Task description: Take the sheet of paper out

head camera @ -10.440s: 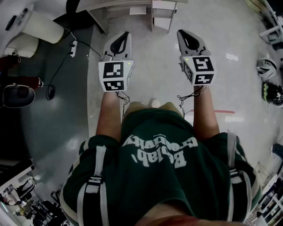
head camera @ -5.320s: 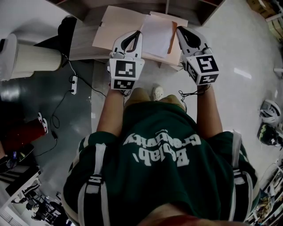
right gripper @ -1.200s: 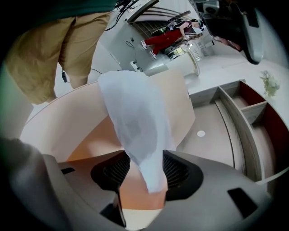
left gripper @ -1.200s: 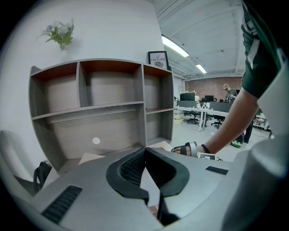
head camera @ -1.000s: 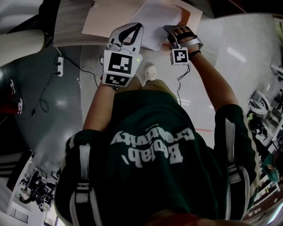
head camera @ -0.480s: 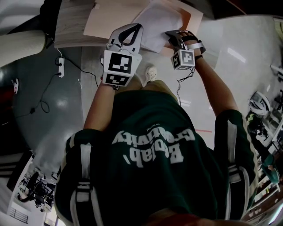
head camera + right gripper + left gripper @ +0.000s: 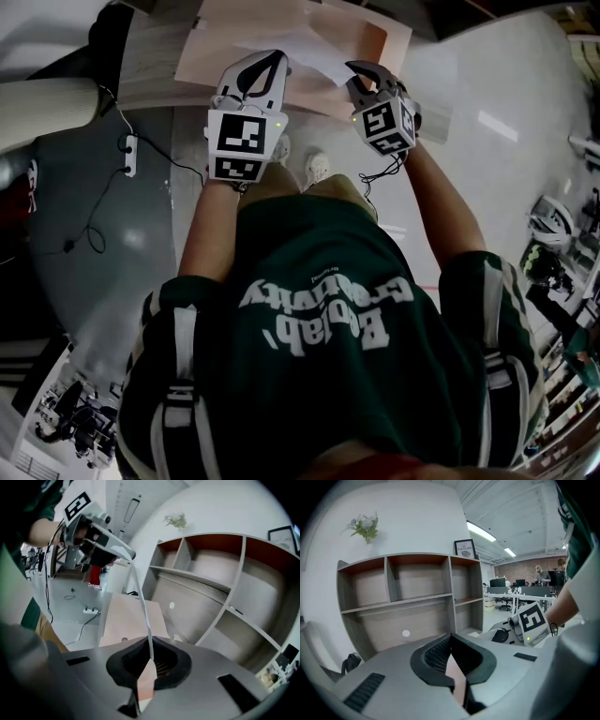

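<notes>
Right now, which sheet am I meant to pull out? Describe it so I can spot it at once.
Look at the wooden desk below the shelf unit, where a peach folder lies open. The sheet is over that folder, one edge pinched in the shut right gripper. It is the only white paper; the folder around it is peach.

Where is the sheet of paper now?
The sheet is at the head view's top centre, over the peach folder, its edge pinched by the right gripper.

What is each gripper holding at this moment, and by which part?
Right gripper: the white sheet of paper, pinched at its edge. Left gripper: seemingly the peach folder, by its edge.
</notes>
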`<state>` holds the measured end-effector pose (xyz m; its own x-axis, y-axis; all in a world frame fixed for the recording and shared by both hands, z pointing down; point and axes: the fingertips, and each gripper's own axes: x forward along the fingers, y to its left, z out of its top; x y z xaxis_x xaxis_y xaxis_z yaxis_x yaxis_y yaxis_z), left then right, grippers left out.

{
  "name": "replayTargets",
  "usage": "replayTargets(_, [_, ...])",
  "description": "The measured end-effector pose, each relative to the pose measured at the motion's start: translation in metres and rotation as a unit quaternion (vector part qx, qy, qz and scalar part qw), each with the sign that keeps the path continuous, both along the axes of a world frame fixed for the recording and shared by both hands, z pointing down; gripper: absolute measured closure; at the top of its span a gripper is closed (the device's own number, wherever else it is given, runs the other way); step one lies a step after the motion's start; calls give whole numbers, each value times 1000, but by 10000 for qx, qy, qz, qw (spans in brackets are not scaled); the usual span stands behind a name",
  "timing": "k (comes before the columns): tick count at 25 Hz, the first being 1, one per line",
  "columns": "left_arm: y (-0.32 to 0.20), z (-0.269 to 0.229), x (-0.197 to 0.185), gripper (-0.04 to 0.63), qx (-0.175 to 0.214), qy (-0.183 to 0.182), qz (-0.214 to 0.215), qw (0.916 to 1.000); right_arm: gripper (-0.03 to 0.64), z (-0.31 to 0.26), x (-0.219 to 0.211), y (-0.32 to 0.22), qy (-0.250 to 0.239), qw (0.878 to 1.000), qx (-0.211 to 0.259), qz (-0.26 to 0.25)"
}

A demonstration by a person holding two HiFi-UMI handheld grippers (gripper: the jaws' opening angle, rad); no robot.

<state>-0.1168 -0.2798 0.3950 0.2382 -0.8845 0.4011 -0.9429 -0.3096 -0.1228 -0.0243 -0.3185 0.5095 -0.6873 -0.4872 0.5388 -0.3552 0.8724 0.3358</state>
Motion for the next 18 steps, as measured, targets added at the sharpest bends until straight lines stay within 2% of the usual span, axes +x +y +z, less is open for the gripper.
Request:
replayTargets(6, [11, -14, 10, 577, 290, -99, -81, 9995, 584, -30, 11, 7, -747, 9944, -452, 597])
replayTargets(12, [22, -28, 6, 577, 557, -79, -227, 9982, 584, -55, 20, 18, -1418, 9782, -955, 1182])
replayTargets(18, [33, -47, 4, 577, 765, -24, -170, 9969, 584, -90, 27, 26, -1854, 9621, -1000, 1730])
